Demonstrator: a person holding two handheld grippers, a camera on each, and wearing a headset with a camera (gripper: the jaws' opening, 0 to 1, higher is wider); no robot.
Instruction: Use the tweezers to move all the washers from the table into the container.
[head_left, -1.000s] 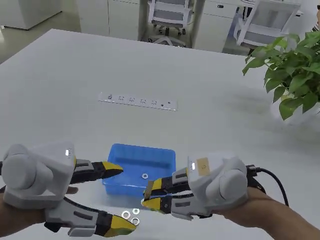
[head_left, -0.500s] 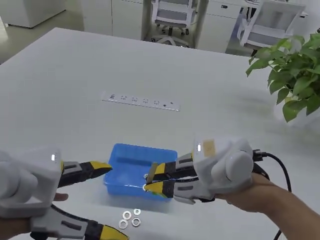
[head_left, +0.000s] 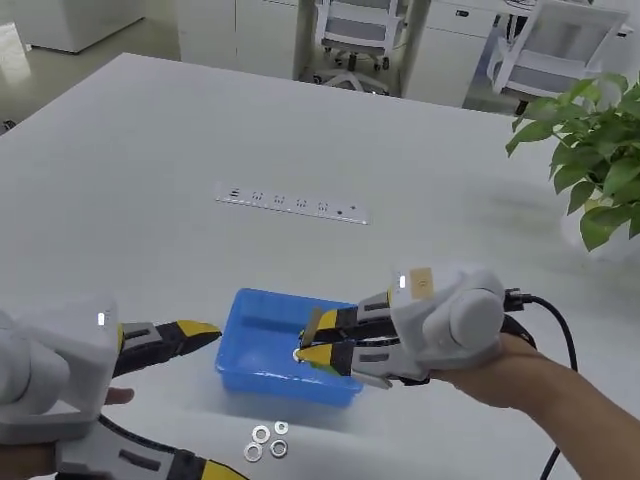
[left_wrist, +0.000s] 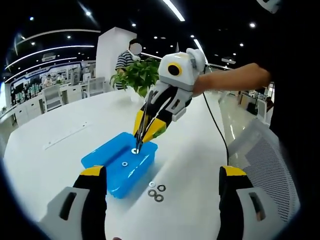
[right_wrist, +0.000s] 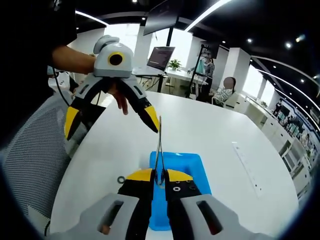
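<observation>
Right gripper (head_left: 316, 342), clamping tweezers (right_wrist: 159, 145), is now bringing a washer (left_wrist: 135, 150) over the container (head_left: 250, 310); left gripper (left_wrist: 163, 175) is gaping idle, three washers (head_left: 268, 442) waiting.

Three washers (head_left: 268, 441) lie on the table (head_left: 150, 200) just before the container (head_left: 285, 385); another washer (left_wrist: 124, 163), it seems, lies inside.
</observation>
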